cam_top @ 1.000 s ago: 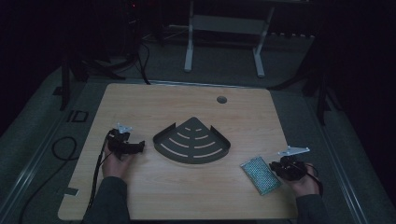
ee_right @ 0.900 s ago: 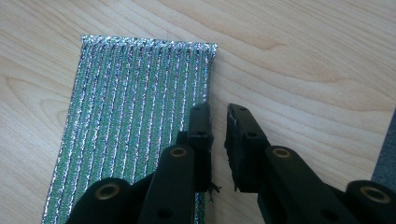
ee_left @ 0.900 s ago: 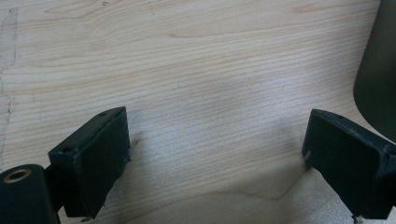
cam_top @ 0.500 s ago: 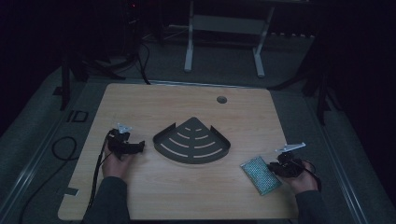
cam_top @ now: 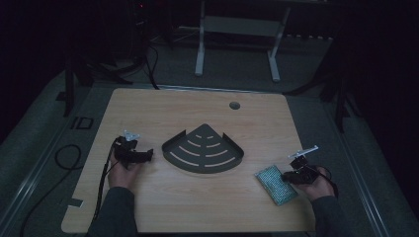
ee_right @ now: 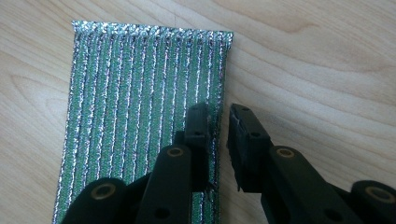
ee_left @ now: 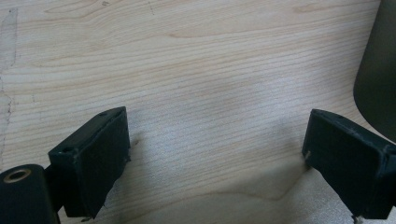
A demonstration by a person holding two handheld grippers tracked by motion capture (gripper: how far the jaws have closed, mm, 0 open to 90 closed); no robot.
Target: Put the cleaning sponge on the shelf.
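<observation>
A dark fan-shaped slotted tray [cam_top: 232,148] lies flat in the middle of the wooden table. A green glittery scouring pad [cam_top: 276,184] lies flat at the front right. My right gripper [cam_top: 289,177] rests at the pad's right edge. In the right gripper view its jaws [ee_right: 219,112] stand a narrow gap apart, one over the pad [ee_right: 140,93] and one over bare wood, not pressing on it. My left gripper [cam_top: 146,156] sits left of the tray, pointing at it. In the left gripper view it is wide open [ee_left: 217,130] over bare wood, the tray's edge [ee_left: 378,70] at far right.
A round cable hole [cam_top: 234,105] is in the table's far part. A black cable [cam_top: 64,158] loops on the floor to the left. A white metal frame [cam_top: 237,29] stands beyond the table. The surroundings are dark.
The right hand and its gripper have shifted slightly left toward the pad. The left hand, the tray and the pad have stayed put.
</observation>
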